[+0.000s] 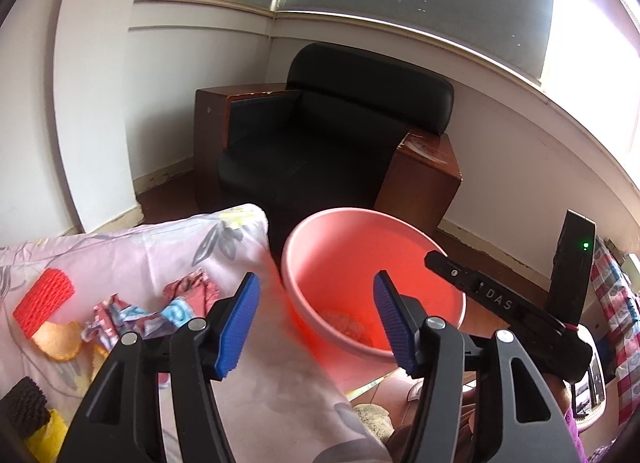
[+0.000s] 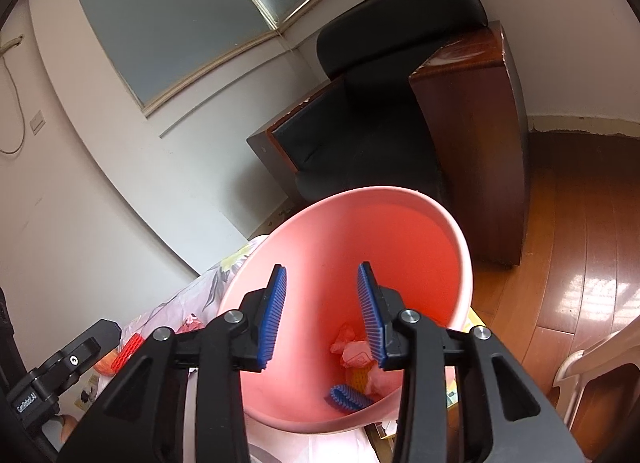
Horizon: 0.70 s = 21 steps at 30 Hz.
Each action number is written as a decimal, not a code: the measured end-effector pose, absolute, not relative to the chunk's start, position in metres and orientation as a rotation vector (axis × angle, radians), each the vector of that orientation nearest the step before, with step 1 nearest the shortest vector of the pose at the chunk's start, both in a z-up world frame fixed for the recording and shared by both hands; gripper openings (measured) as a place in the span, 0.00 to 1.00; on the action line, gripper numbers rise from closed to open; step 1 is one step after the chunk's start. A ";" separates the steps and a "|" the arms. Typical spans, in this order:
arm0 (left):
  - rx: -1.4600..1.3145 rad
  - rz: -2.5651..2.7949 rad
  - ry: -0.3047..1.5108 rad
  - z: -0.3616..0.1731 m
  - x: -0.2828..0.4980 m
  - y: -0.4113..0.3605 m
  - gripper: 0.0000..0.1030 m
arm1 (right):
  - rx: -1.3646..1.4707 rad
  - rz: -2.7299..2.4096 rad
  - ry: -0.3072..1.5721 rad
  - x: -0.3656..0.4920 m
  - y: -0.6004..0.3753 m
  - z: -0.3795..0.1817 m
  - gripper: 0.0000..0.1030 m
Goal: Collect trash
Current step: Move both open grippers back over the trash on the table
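i see the smooth pink plastic basin (image 2: 352,231) beside the floral sheet (image 1: 168,247). the right gripper (image 2: 322,315) holds its ribbed jaws apart, empty, over crumpled wrappers (image 2: 352,351). only the left gripper (image 1: 316,323), released, shows red foam mesh (image 1: 44,301) on the bed.

Basin (image 2: 400,231): right of the bed's edge.
Bed (image 1: 240,247): wrappers (image 1: 160,315) and foam net (image 1: 44,301) on it.
Armchair (image 1: 336,143): behind the basin.
Basin contents: scraps (image 2: 356,355).
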<state>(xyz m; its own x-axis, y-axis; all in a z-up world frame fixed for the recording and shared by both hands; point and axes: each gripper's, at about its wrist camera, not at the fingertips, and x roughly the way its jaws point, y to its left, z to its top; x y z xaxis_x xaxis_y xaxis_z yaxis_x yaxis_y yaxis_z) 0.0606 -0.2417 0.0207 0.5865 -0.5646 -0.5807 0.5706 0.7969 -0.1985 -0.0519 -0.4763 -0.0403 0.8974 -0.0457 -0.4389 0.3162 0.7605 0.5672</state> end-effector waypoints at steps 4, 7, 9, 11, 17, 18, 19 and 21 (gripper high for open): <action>0.000 -0.626 0.686 0.018 0.057 -0.222 0.57 | 0.651 -0.178 0.402 -0.055 -0.467 -0.035 0.37; -0.007 -0.598 0.691 0.017 0.052 -0.203 0.57 | 0.589 -0.179 0.384 -0.057 -0.455 -0.030 0.37; -0.005 -0.574 0.690 0.017 0.048 -0.191 0.57 | 0.548 -0.185 0.388 -0.058 -0.444 -0.028 0.37; 0.024 -0.536 0.677 0.017 0.042 -0.180 0.57 | 0.517 -0.186 0.395 -0.061 -0.432 -0.025 0.37; 0.050 -0.489 0.651 0.018 0.026 -0.133 0.57 | 0.440 -0.150 0.371 -0.078 -0.387 -0.002 0.37; 0.048 -0.487 0.649 0.018 0.023 -0.126 0.57 | 0.428 -0.144 0.372 -0.079 -0.380 0.001 0.37; 0.047 -0.484 0.646 0.018 0.020 -0.117 0.57 | 0.407 -0.134 0.376 -0.082 -0.370 0.003 0.37; 0.049 -0.477 0.639 0.019 0.014 -0.102 0.57 | 0.390 -0.114 0.392 -0.086 -0.354 0.006 0.37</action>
<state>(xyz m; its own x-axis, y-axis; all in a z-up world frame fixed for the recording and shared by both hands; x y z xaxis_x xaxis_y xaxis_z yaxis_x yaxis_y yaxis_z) 0.0143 -0.1016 0.0193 0.6987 -0.4129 -0.5843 0.4423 0.8912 -0.1008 -0.0857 -0.3545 0.0056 0.9188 -0.0340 -0.3934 0.1828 0.9196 0.3476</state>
